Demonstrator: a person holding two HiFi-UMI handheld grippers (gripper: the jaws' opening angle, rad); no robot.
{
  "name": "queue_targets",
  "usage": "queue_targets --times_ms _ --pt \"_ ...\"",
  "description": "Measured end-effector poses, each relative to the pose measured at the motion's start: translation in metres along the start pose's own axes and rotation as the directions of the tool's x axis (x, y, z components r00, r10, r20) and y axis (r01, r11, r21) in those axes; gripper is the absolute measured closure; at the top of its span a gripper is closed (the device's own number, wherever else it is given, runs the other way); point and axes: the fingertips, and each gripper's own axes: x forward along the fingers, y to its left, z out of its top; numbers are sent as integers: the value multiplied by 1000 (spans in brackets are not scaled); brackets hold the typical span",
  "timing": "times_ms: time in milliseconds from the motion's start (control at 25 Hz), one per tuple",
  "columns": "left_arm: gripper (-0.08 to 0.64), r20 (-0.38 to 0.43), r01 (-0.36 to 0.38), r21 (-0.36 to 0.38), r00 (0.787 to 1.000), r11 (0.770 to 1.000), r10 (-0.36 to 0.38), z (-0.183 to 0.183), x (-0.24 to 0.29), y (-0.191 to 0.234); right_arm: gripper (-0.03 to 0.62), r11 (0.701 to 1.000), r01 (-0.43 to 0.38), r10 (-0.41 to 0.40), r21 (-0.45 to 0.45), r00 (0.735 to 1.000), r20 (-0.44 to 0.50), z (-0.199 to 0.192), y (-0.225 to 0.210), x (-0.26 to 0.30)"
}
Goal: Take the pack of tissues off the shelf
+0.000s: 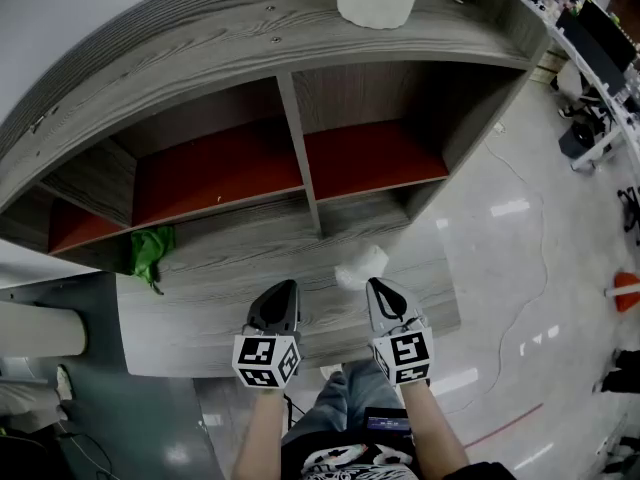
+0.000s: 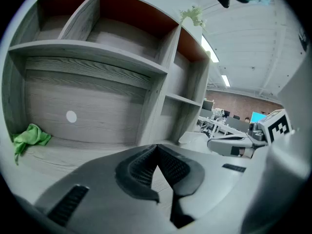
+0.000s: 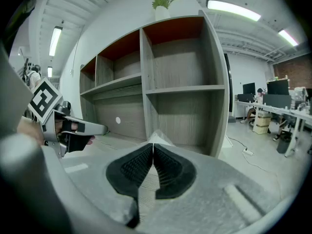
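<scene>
Head view overhead, gripper views low (shelf (image 1: 250, 28) shared)

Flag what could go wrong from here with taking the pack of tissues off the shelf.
1. The right gripper is shut with the pack of tissues just beyond its tips; pushing on like this would likely shove the pack deeper rather than grasp it.
2. The left gripper, also shut, sits close beside the right one, so the two could bump.
</scene>
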Motion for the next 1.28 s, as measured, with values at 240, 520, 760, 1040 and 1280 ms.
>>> queue_targets --times_ms 240,520,760,1040,1280 --pt "554 -32 -3 4 999 1000 3 -12 8 5 581 1000 -7 7 12 1000 -15 -12 0 9" --pt "555 -63 2 27 998 1000 0 -22 15 5 581 998 -63 63 -4 998 -29 -34 6 20" --pt "554 -78 11 32 997 999 -8 -25 19 5 581 995 -103 103 5 994 -39 -50 6 21" --pt "554 -99 25 24 995 999 -23 -34 21 1 583 994 -108 109 10 991 -84 -68 1 5" --pt "555 -109 55 33 993 998 -51 -36 27 -8 583 995 -85 92 53 982 -163 -94 -8 -3"
